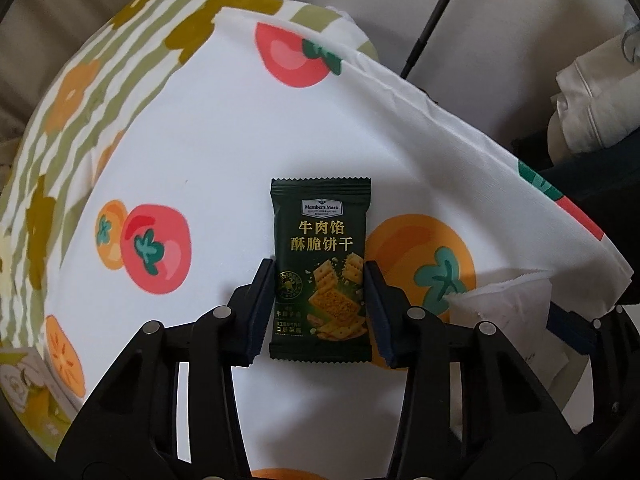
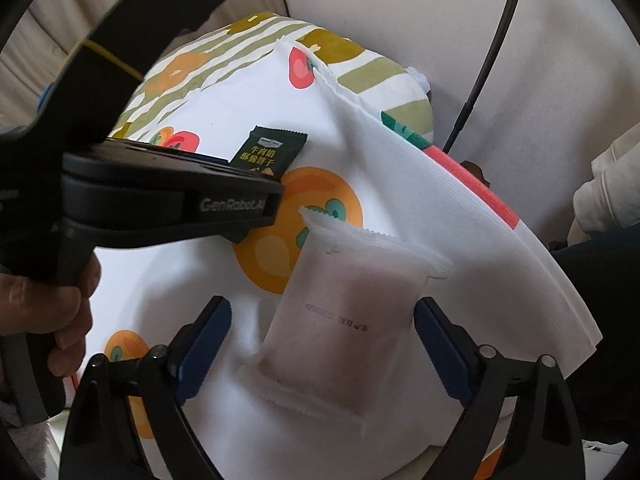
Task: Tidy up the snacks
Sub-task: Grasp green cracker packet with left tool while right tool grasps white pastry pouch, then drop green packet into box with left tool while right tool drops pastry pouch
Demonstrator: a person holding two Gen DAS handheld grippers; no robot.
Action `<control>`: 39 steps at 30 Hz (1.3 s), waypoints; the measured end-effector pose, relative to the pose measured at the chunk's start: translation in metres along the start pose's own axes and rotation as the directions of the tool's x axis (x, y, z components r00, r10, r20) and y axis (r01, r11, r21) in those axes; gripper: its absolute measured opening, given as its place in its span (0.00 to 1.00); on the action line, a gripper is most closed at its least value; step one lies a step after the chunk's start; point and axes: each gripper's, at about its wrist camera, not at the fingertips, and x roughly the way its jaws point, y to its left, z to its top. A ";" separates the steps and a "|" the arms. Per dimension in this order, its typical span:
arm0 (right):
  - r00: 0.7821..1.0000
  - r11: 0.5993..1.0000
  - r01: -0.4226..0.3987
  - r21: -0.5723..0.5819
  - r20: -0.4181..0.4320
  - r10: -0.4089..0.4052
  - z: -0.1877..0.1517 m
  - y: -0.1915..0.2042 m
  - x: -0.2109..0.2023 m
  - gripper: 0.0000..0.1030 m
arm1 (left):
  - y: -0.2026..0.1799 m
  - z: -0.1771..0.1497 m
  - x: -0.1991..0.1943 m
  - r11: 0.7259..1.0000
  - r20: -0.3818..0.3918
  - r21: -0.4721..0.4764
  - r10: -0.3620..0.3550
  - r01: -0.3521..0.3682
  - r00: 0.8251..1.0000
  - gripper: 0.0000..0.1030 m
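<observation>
A dark green cracker packet (image 1: pixel 320 268) with gold print lies flat on a white cloth printed with orange and red fruit (image 1: pixel 224 152). My left gripper (image 1: pixel 319 280) straddles its lower half, pads touching both side edges. The packet's top shows in the right wrist view (image 2: pixel 274 152), behind the left gripper's body (image 2: pixel 172 204). A translucent white snack pouch (image 2: pixel 348 320) lies between the wide-open fingers of my right gripper (image 2: pixel 322 336), which do not touch it. Its corner shows in the left wrist view (image 1: pixel 504 304).
The cloth's stacked edge (image 2: pixel 500 240) runs diagonally on the right, over a green-striped flowered cover (image 1: pixel 80 112). Dark tripod legs (image 1: pixel 436 20) stand behind against a pale wall. White bags (image 1: pixel 592 108) sit at far right. A hand (image 2: pixel 44 312) holds the left gripper.
</observation>
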 end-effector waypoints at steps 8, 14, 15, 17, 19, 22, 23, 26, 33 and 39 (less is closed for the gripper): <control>0.999 0.999 0.041 -0.023 -0.009 -0.041 -0.004 0.000 0.007 0.72 | 0.008 -0.008 -0.001 0.999 -0.002 -0.038 0.010 -0.010 1.000 0.39; 1.000 0.998 0.025 -0.056 0.006 -0.025 -0.009 -0.002 0.003 0.63 | 0.011 -0.014 -0.006 0.997 0.001 -0.077 0.019 -0.019 1.000 0.39; 1.000 0.999 0.011 -0.053 0.009 -0.011 -0.009 -0.003 0.001 0.62 | 0.011 -0.016 -0.010 0.996 0.007 -0.085 0.021 -0.020 1.000 0.39; 1.000 0.998 -0.007 -0.055 0.016 0.007 -0.010 -0.006 -0.003 0.62 | 0.011 -0.018 -0.018 0.995 0.023 -0.099 0.027 -0.025 0.999 0.39; 0.999 0.997 -0.016 -0.075 0.034 0.018 -0.009 -0.005 -0.008 0.61 | 0.010 -0.021 -0.028 0.993 0.041 -0.113 0.035 -0.030 0.999 0.39; 0.997 0.993 -0.038 -0.109 0.063 0.045 -0.005 -0.004 -0.021 0.60 | 0.009 -0.025 -0.048 0.989 0.072 -0.141 0.047 -0.036 0.996 0.39; 0.996 0.992 -0.044 -0.118 0.071 0.052 -0.005 -0.002 -0.025 0.60 | 0.008 -0.027 -0.055 0.988 0.083 -0.150 0.052 -0.040 0.995 0.39; 0.990 0.985 -0.075 -0.155 0.105 0.092 -0.001 -0.001 -0.042 0.60 | 0.008 -0.033 -0.079 0.982 0.119 -0.185 0.071 -0.048 0.990 0.39; 0.964 0.955 -0.166 -0.247 0.161 0.210 0.011 0.001 -0.078 0.59 | 0.012 -0.062 -0.144 0.943 0.205 -0.326 0.142 -0.069 0.968 0.39; 0.931 0.905 -0.238 -0.352 0.185 0.316 0.024 0.012 -0.108 0.59 | 0.032 -0.102 -0.205 0.877 0.268 -0.477 0.202 -0.052 0.942 0.39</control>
